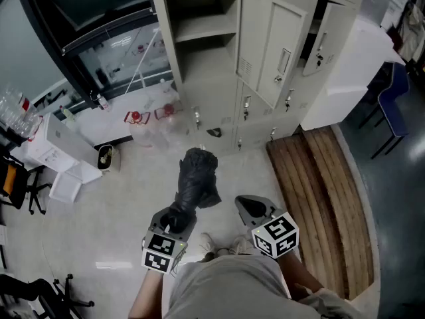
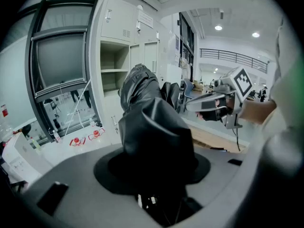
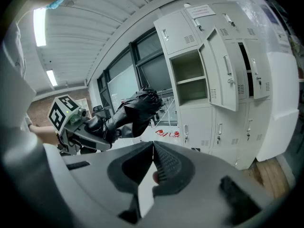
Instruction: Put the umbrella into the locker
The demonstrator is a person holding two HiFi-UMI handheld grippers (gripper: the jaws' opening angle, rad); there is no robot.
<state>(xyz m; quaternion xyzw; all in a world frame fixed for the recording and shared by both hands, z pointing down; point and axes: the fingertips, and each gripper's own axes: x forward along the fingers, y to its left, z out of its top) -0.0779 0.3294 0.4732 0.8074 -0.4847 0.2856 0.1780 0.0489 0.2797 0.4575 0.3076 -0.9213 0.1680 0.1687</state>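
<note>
A folded black umbrella (image 1: 196,178) juts forward and up from my left gripper (image 1: 174,219), which is shut on its lower end. In the left gripper view the umbrella (image 2: 152,127) fills the middle and hides the jaws. It points toward the beige locker (image 1: 219,105), whose upper left compartment (image 1: 202,25) stands open with a shelf inside. Two locker doors (image 1: 273,48) hang open to its right. My right gripper (image 1: 249,208) hovers beside the left one, shut, its pads meeting at the tip (image 3: 153,144) with nothing held. From there the umbrella (image 3: 135,110) and the open compartment (image 3: 187,77) show ahead.
A slatted wooden platform (image 1: 325,198) lies on the floor at the right. White boxes (image 1: 50,145) and a small bin (image 1: 105,157) sit at the left by a glass wall. Red items (image 1: 136,117) lie near the locker's foot. A blue chair (image 1: 392,105) stands far right.
</note>
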